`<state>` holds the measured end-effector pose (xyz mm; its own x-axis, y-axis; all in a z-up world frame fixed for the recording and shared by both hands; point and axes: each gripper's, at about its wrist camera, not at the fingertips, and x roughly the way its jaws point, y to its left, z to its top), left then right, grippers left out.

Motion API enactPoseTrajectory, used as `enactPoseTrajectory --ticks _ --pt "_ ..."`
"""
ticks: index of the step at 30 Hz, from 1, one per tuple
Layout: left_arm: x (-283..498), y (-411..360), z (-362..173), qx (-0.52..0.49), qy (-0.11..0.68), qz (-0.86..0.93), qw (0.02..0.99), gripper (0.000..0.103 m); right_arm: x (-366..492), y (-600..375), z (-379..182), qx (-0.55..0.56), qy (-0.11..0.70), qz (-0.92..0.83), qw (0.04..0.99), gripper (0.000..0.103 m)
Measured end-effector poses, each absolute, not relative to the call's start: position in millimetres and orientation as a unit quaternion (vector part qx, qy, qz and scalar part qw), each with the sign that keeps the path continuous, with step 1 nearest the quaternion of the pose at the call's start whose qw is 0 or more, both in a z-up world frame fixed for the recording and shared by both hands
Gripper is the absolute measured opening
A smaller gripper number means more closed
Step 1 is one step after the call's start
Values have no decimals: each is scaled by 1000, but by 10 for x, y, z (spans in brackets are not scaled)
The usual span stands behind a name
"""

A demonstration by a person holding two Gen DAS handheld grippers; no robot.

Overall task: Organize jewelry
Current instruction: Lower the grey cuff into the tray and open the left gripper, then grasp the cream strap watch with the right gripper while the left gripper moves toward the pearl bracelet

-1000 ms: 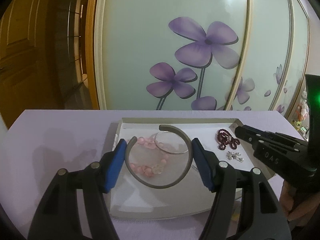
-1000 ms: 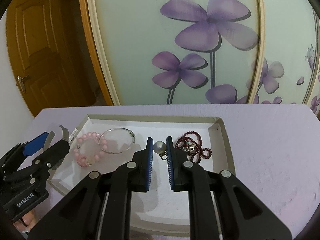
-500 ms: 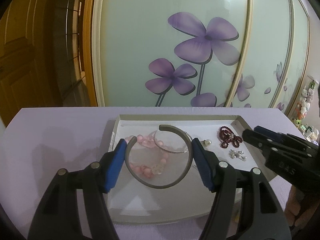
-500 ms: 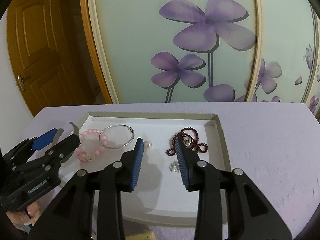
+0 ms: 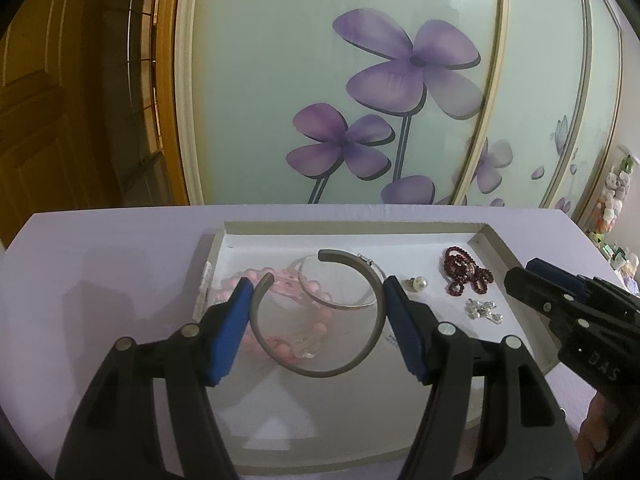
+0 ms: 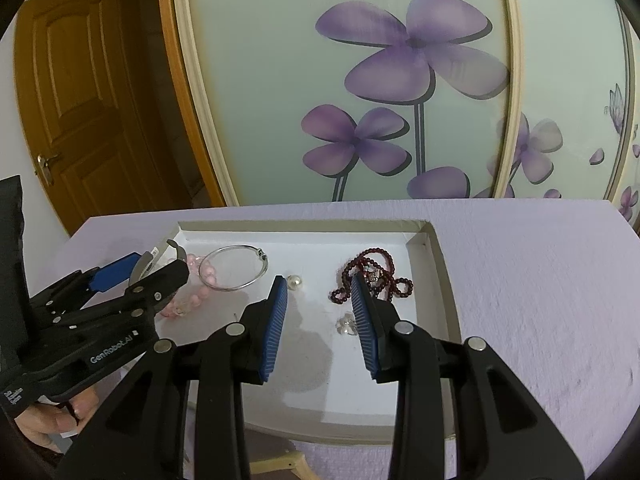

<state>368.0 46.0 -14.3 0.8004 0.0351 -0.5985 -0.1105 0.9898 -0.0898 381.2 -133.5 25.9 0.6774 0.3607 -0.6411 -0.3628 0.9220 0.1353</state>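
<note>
My left gripper (image 5: pixel 317 282) is shut on a grey open cuff bangle (image 5: pixel 320 370), held a little above the left part of the white tray (image 5: pixel 352 227). Under it lie a pink bead bracelet (image 5: pixel 288 285) and a thin silver bangle (image 5: pixel 336 305). My right gripper (image 6: pixel 318 280) stands open over the tray's middle with nothing between its blue pads (image 6: pixel 276 320). A pearl earring (image 6: pixel 294 281) lies just past its left fingertip. A dark red bead bracelet (image 6: pixel 376 260) and a small crystal piece (image 6: pixel 346 326) lie by its right finger.
The tray rests on a table with a lilac cloth (image 6: pixel 520 280). Sliding doors with purple flowers (image 6: pixel 412 48) stand close behind it, and a wooden door (image 6: pixel 80 100) is at the left. A person's hand (image 6: pixel 52 420) holds the left gripper.
The right gripper has opened and pulled back, leaving the pearl earring on the tray. The left gripper, still holding the cuff, has edged a little further over the tray.
</note>
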Motion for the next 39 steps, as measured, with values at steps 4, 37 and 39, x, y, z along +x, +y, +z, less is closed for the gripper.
enactPoseTrajectory --ticks 4,37,39 --pt "3727 447 -175 -63 321 33 945 66 3816 -1340 264 -1 350 197 916 35" --pt "2530 604 52 -37 274 79 958 94 2857 -1710 384 -16 333 191 923 64" --pt "2389 605 40 -38 272 80 958 94 2752 -1733 380 -19 332 194 923 66"
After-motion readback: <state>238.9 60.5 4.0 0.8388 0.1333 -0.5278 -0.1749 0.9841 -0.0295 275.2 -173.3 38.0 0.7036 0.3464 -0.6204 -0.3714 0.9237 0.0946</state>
